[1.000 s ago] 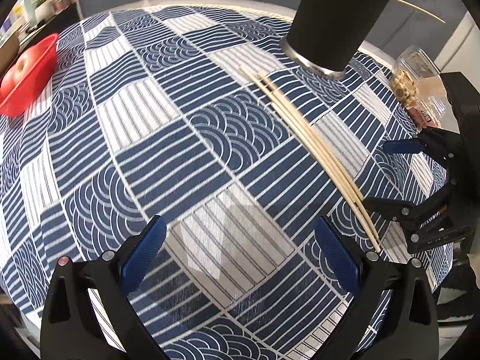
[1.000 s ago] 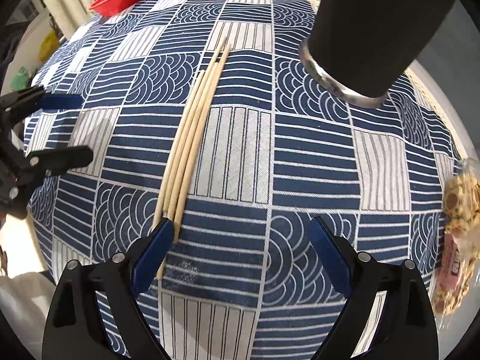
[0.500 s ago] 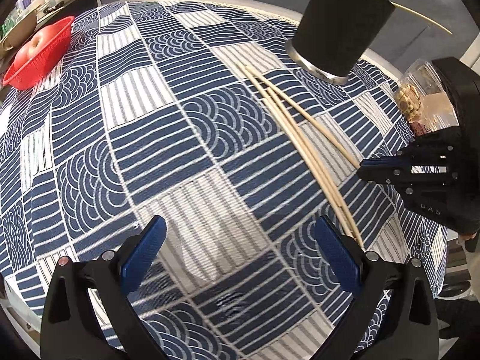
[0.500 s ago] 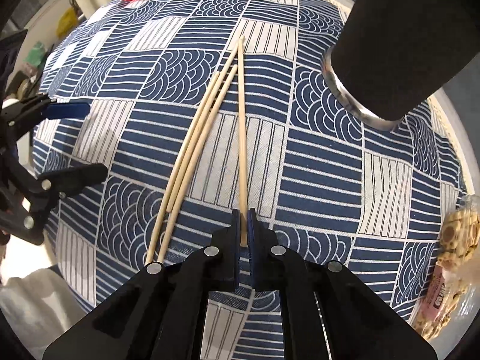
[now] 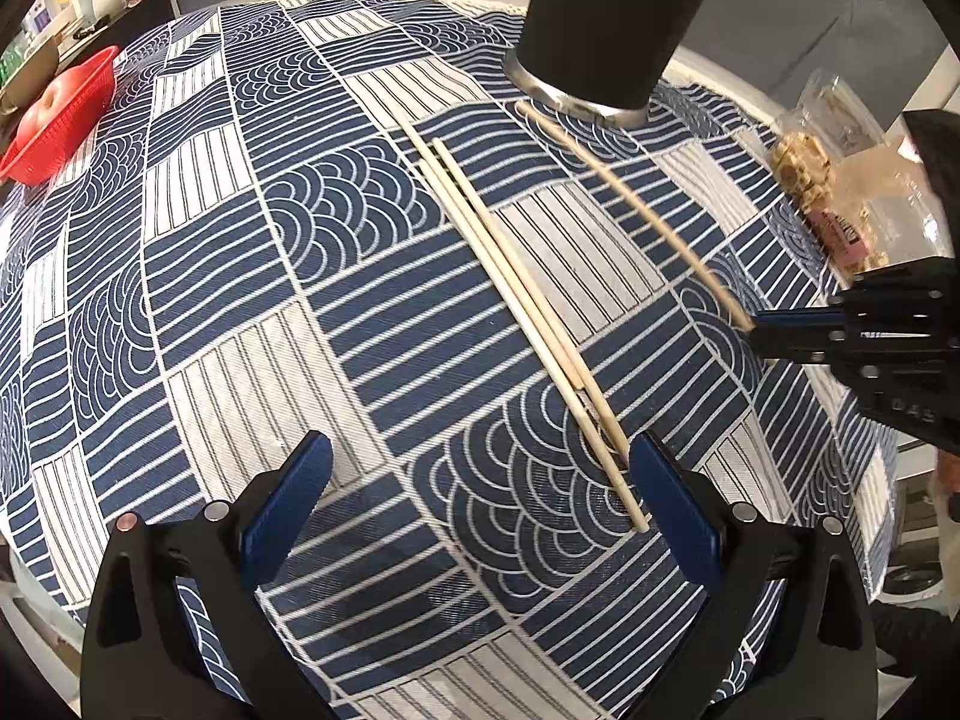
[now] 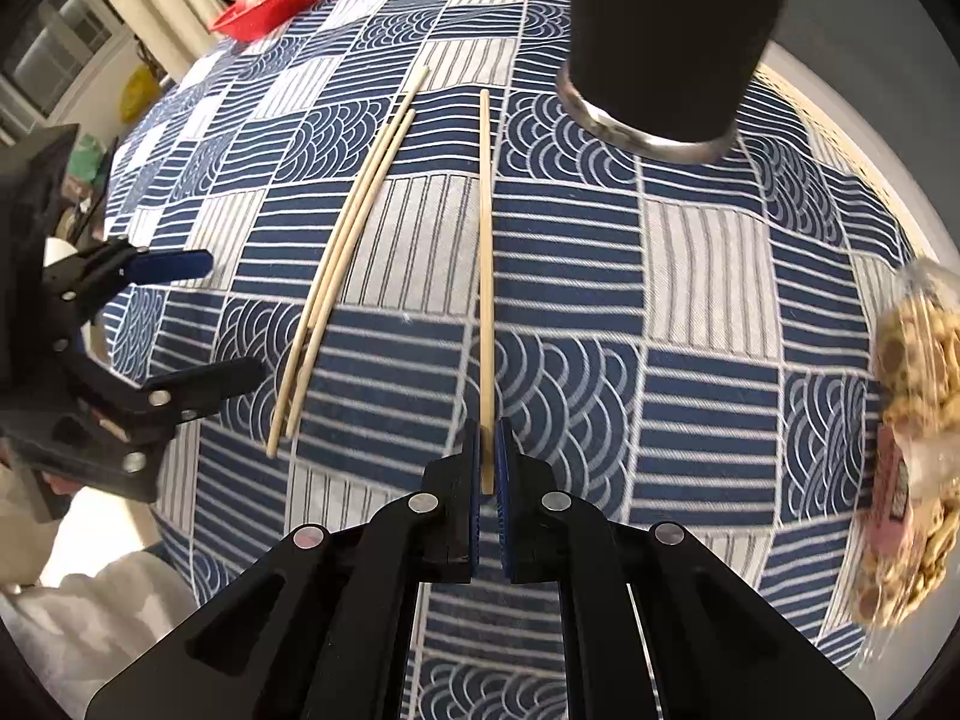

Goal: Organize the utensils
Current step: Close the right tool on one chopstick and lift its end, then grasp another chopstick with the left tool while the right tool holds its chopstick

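My right gripper [image 6: 491, 462] is shut on the near end of one pale wooden chopstick [image 6: 486, 252], which points away toward the tall black cup [image 6: 672, 42]. Left of it, three more chopsticks [image 6: 342, 258] lie bunched on the blue-and-white patterned tablecloth [image 6: 690, 276]. In the left wrist view the right gripper [image 5: 762, 330] holds that chopstick [image 5: 624, 204] at the right, its far end near the cup [image 5: 612, 18], which has a stick poking out of its top. My left gripper [image 5: 480, 498] hovers open, with the near tips of the bunch [image 5: 528, 306] by its right finger.
A red basket holding an apple [image 5: 54, 114] sits at the far left of the table. A clear bag of snacks [image 6: 912, 420] lies at the right edge. The round table's rim [image 5: 714, 72] curves behind the cup.
The right gripper shut on one chopstick and drew it sideways out of the bunch, lifting slightly. The left gripper moved closer to the remaining chopsticks and stayed open.
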Tool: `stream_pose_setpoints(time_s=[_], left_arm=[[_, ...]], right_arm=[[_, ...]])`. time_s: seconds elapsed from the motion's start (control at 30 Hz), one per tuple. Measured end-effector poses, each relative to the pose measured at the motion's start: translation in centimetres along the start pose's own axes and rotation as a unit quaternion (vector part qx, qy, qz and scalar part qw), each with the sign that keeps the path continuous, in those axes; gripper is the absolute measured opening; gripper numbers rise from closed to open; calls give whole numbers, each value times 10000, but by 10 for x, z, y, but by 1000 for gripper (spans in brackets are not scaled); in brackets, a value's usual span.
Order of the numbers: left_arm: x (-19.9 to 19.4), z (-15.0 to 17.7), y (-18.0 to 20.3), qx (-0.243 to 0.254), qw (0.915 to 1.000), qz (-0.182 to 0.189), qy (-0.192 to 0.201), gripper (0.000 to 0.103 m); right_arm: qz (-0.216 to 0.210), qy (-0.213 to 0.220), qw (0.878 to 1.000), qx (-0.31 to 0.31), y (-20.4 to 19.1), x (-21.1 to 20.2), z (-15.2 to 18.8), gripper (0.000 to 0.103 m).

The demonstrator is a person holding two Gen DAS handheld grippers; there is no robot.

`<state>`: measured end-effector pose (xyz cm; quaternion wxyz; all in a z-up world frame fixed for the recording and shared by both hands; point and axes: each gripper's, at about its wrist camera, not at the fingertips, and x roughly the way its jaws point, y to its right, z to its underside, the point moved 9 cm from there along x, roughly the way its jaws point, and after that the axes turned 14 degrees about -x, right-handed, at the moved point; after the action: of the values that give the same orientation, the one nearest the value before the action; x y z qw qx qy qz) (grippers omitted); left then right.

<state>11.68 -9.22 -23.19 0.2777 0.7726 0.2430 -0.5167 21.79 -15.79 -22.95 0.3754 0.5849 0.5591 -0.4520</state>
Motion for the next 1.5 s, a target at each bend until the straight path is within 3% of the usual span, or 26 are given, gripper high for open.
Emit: stream_pose_setpoints(time_s=[0.57, 0.67, 0.77, 0.8, 0.83, 0.93, 1.17, 1.5], left_arm=[[14, 3, -2, -338, 9951, -923, -108, 97], [12, -1, 2, -380, 9951, -904, -119, 80], [7, -3, 10, -135, 9967, -784, -144, 39], [6, -3, 10, -96, 9971, -732, -194, 17], [6, -2, 9, -180, 9973, -635, -321, 6], [5, -1, -1, -468, 9967, -405, -525, 5], [-2, 8, -20, -584, 9956, -293, -675, 5], [-43, -9, -51, -713, 9962, -240, -431, 5]], right_arm=[[-205, 237, 9986, 436, -1, -21, 51, 5], [-226, 267, 9980, 531, -1, -22, 56, 5], [-255, 308, 9973, 611, -1, -24, 57, 5], [-263, 332, 9971, 631, -1, -26, 57, 5], [-267, 350, 9970, 644, -1, -27, 57, 5], [-327, 478, 9955, 755, 0, -35, 57, 5], [-493, 750, 9911, 981, 0, -57, 51, 5], [-319, 965, 9924, 700, 3, -102, 16, 5]])
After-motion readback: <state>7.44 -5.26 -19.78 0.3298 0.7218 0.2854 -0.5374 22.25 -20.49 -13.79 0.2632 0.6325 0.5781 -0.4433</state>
